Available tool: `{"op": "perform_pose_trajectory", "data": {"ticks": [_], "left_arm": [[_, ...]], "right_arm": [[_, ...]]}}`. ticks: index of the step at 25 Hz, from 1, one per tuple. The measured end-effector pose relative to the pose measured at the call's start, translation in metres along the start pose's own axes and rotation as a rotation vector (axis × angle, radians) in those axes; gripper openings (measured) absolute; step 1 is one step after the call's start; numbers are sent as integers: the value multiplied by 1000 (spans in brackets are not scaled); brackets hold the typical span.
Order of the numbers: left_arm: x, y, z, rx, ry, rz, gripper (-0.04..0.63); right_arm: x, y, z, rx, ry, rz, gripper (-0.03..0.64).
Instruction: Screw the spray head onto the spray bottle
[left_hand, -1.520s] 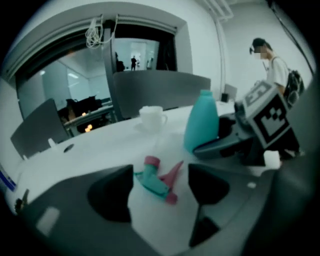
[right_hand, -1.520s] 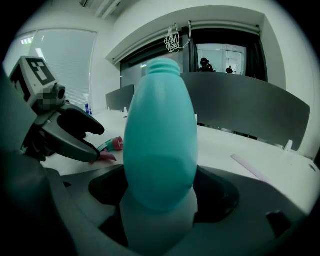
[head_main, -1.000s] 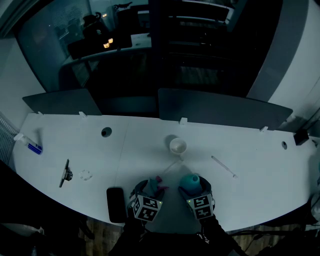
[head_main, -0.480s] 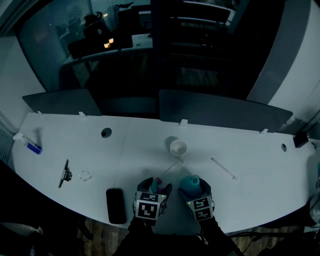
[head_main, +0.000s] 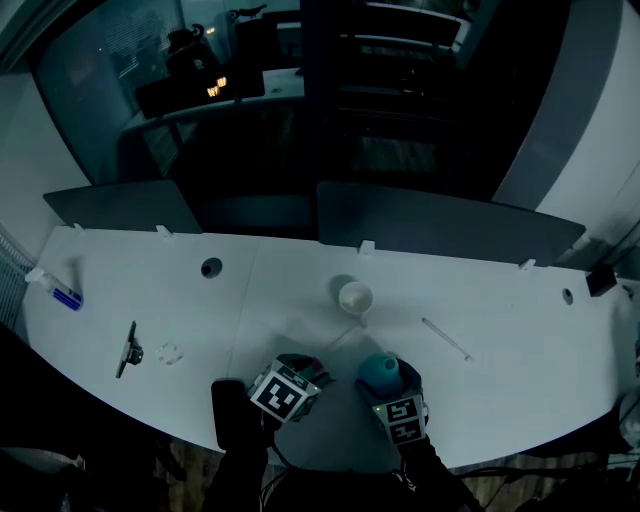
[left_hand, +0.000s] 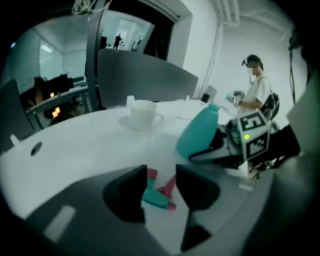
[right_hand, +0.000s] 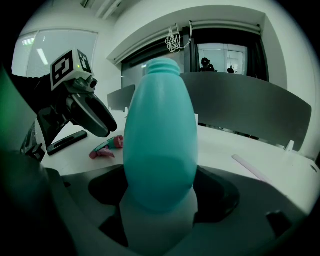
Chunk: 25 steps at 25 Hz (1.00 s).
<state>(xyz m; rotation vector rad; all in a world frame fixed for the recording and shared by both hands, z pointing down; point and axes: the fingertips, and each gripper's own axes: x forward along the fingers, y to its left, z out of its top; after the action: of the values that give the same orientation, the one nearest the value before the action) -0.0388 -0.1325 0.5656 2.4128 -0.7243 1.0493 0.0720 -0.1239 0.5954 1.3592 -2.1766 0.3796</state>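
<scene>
Grippers work at the near edge of a white table (head_main: 520, 300) in a dim office. The right gripper (right_hand: 160, 196) has its jaws clamped on the lower body of a teal spray bottle (right_hand: 159, 135), which stands upright with its threaded neck open and bare.

Just to its left, the left gripper (left_hand: 161, 186) hangs tilted down over the tabletop. Its jaws have just been closing and now stand at a narrow gap. The spray head (left_hand: 156, 197), teal with pink parts, shows through that gap, but the right gripper view places it flat on the table below the jaws, so nothing is pinched between them. The spray head lies near the bottle without touching it.

A black phone (head_main: 230, 412) rests beside the left gripper at the table's front edge. Further out, a thin white rod (head_main: 447, 337) lies to the right and a white cup (head_main: 355, 296) stands near the middle of the table. A dark clip-like tool (head_main: 130, 348) and a small blue item (head_main: 67, 297) sit well off to the left, and a round cable hole (head_main: 211, 267) opens toward the far side.

Grey divider panels (head_main: 440, 222) line the far edge. In the left gripper view a person (left_hand: 256, 95) stands in the background beyond the bottle.
</scene>
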Motion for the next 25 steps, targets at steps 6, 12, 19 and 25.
{"op": "perform_pose_trajectory", "data": {"ticks": [6, 12, 19, 25], "left_arm": [[8, -42, -13, 18, 68, -102, 202], [24, -33, -28, -40, 93, -85, 202], [11, -16, -45, -63, 118, -57, 202], [-5, 2, -43, -76, 112, 11, 202]], "right_arm": [[1, -1, 0, 0, 0, -1, 410], [1, 0, 0, 3, 0, -1, 411], [1, -1, -1, 1, 1, 0, 410], [2, -2, -1, -2, -7, -4, 410]]}}
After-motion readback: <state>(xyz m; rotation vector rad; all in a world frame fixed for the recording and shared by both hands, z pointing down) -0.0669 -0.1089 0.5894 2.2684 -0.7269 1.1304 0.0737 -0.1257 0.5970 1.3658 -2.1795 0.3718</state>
